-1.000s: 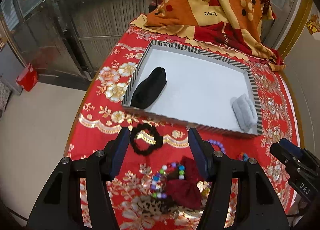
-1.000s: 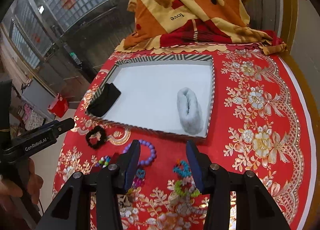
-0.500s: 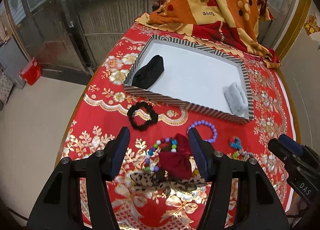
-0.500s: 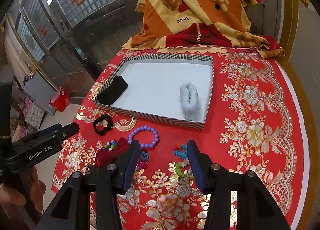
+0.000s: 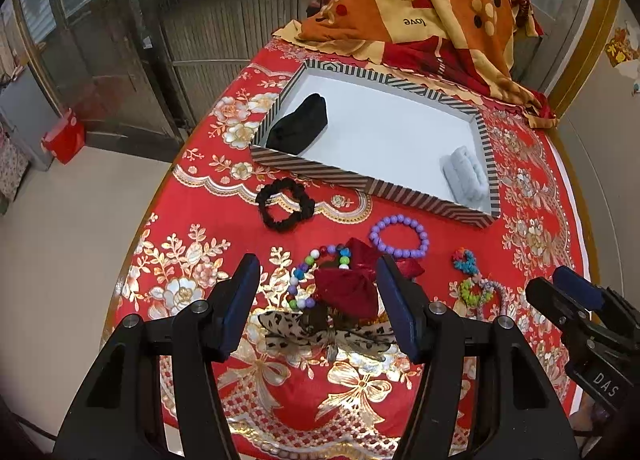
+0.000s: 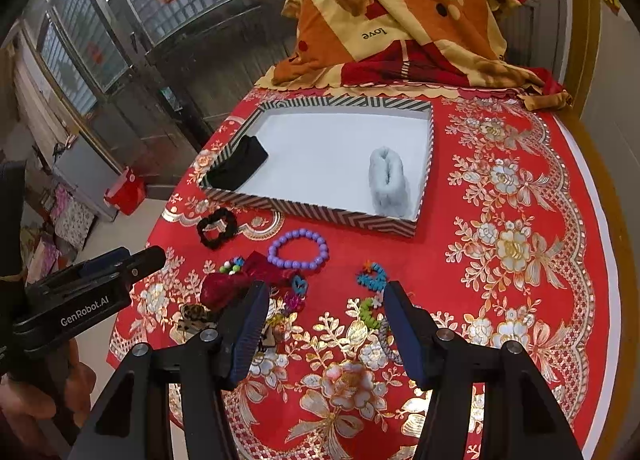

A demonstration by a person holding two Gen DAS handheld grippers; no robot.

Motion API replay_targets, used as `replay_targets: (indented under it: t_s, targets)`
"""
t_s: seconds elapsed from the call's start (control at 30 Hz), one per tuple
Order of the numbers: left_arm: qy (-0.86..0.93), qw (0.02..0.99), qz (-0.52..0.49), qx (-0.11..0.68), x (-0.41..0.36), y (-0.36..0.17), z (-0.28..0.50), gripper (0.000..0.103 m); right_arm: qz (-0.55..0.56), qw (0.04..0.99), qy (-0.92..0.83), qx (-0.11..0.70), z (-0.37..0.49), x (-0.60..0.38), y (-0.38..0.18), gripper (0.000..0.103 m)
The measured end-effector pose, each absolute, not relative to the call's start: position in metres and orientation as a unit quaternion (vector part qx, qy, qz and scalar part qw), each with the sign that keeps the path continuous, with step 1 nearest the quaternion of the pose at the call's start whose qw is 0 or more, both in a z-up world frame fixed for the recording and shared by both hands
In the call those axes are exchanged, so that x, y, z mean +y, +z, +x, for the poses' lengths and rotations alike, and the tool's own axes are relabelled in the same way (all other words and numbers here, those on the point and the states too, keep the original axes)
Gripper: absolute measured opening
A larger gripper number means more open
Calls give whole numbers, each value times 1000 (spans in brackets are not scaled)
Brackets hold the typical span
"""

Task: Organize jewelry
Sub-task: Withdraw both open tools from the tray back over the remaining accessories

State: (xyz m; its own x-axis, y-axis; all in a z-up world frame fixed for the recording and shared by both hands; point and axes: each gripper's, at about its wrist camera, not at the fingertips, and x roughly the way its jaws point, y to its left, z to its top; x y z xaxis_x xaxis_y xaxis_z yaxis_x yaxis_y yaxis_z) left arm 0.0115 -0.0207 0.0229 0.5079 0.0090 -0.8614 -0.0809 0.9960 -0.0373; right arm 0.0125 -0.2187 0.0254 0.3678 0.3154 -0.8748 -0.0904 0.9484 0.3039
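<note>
Nearest us, our left gripper (image 5: 316,304) hangs wide open and empty over the red bow (image 5: 348,288) and leopard-print bow (image 5: 320,334) by the tabletop's near edge. Our right gripper (image 6: 323,324), likewise spread and holding nothing, hovers beside the small colourful hair ties (image 6: 370,294). Beyond lie the multicoloured bead bracelet (image 5: 310,280), purple bead bracelet (image 5: 399,236) and black scrunchie (image 5: 285,208). Farthest, the striped tray (image 5: 360,179) holds a black pouch (image 5: 299,127) in its left corner, a grey roll (image 5: 466,173) at its right.

Bracelet (image 5: 399,236) just before tray (image 5: 360,176)
</note>
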Motion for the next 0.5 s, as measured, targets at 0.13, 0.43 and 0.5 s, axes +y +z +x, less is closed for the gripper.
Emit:
replay_targets:
  t_s: [0.13,0.43,0.5]
  targets:
    - [26,867,-37,496,-21,23,7,60,98,819,126,550,10,-216,26,57]
    - [28,866,-35,498,-23,22,3,60,100,819,129,550,8,-215,25,58]
    - [28,866,-35,498,-24,21,2,60,100,819,129,550,8,-215,25,58]
